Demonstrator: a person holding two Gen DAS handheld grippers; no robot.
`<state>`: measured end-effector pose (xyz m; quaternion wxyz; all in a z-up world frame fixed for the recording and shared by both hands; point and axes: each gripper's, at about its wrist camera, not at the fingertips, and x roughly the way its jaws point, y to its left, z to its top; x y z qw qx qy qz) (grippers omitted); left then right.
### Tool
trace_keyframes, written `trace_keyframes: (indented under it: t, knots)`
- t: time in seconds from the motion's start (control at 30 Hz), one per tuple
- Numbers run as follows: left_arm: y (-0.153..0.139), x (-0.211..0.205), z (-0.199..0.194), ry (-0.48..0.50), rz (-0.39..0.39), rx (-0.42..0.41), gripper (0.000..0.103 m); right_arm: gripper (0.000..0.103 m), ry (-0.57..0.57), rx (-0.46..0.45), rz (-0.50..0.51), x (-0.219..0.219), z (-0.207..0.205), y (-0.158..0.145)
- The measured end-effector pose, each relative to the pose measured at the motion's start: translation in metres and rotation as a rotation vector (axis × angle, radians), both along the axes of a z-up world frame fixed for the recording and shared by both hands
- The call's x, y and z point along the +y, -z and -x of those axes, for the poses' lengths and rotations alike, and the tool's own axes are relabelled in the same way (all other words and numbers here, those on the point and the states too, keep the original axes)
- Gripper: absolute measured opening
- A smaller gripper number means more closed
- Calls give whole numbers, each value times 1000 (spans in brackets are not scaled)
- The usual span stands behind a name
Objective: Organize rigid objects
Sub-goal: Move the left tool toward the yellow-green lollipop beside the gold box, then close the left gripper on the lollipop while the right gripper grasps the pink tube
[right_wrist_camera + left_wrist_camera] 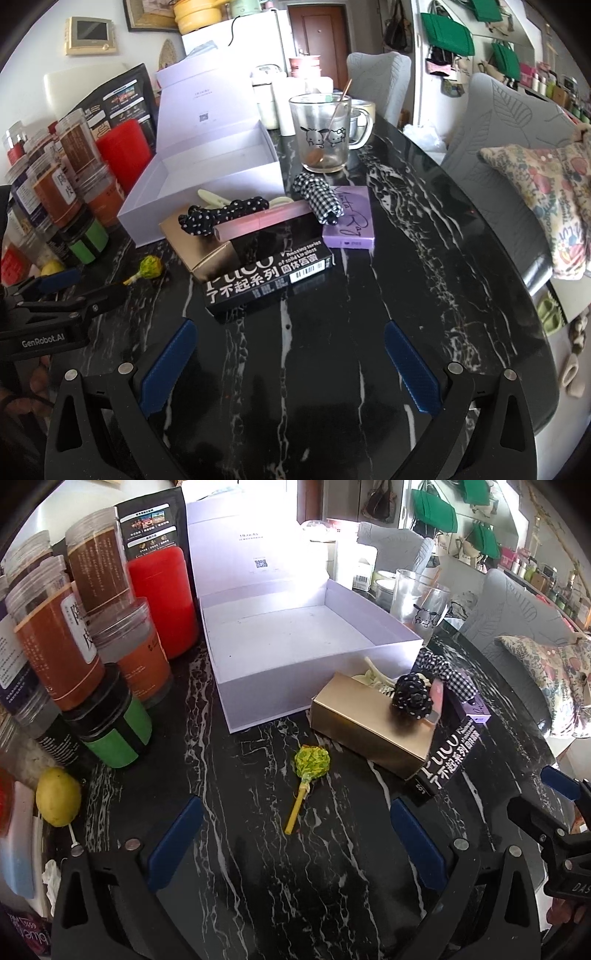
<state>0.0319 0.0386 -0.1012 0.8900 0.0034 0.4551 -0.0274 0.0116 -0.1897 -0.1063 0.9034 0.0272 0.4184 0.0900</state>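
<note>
Both pairs of fingers stand apart and hold nothing: the left gripper (295,845) over bare black marble table (258,886) just short of one green lollipop (308,771), the right gripper (291,365) over open table before one black box (269,280). Beyond lie one gold box (369,723), one pink box (266,221), one purple box (351,225) and one open white box (295,635), empty.

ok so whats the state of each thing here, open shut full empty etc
large white lidded cardboard box: lid up, empty
clear glass cartoon mug: upright, spoon inside, brown residue at the bottom
gold rectangular carton: shut, polka-dot hair clip on top
left claw: open, empty
right claw: open, empty
</note>
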Motion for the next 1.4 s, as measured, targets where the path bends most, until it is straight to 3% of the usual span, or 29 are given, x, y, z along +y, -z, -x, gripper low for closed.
trace_keyframes:
  t: [0.3,0.43,0.5,0.6,0.73,0.83,0.87,1.1,1.2,1.33,1.4]
  knots:
    - [13,-2,-22,19,-9,21,102,103,-32,1,13,6,-21,7]
    - [19,-1,-34,23,14,62,86,103,-40,5,15,8,-32,9]
    - [22,1,-37,25,34,72,85,103,-42,6,4,7,-36,11]
    - [25,-1,-41,36,48,83,73,103,-39,13,-17,7,-45,13]
    - [28,-3,-46,47,60,94,71,103,-34,9,-53,5,-56,13]
    - [31,-2,-50,52,85,113,56,103,-21,12,-79,4,-64,13]
    - [33,-2,-51,56,94,120,56,102,-18,17,-91,4,-68,13]
    - [36,-6,-54,87,72,102,35,83,22,86,-193,-1,-91,21]
    - [36,-5,-56,91,72,100,26,80,33,88,-225,-1,-99,21]
    - [35,-5,-58,100,83,113,26,78,29,94,-267,2,-107,22]
    - [35,-5,-58,102,97,119,26,67,24,103,-277,3,-111,23]
